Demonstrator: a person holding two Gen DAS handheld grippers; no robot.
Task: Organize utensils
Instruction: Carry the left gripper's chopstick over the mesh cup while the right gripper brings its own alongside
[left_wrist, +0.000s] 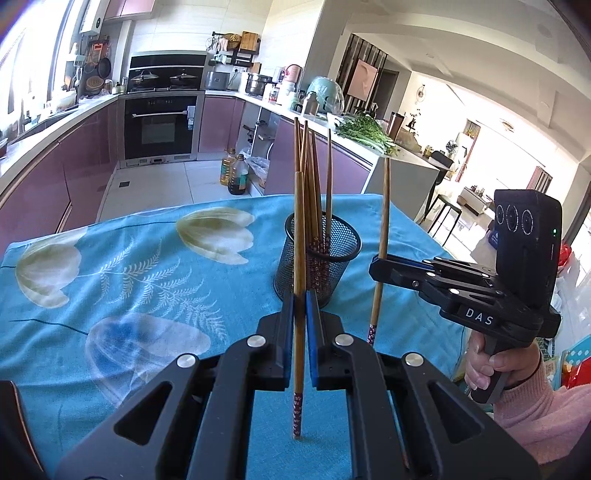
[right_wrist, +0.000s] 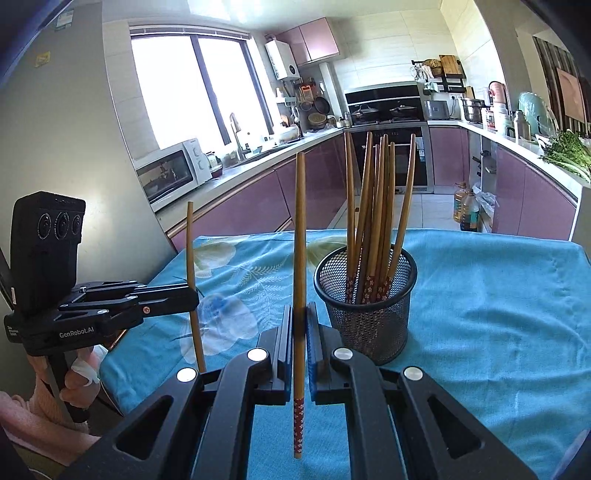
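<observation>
Two chopsticks are out of the holder, one per gripper, both held upright with the patterned end down. The left gripper is clenched on a chopstick just in front of the mesh holder; its lower tip sits at or just above the cloth, can't tell if it touches. The right gripper is clamped on the second chopstick, just left of the holder in the right wrist view, tip also low over the cloth. From the left wrist view the right one hangs to the right of the holder, near but apart.

Progress: looks mostly done. The black mesh holder already has a bundle of chopsticks standing in it, patterned ends down, leaning against each other and the rim. No loose chopsticks visible on the blue floral tablecloth. What's left, as far as I can judge: lift both held sticks over the rim and drop them in. Only the one container on the table; nothing else in it.
</observation>
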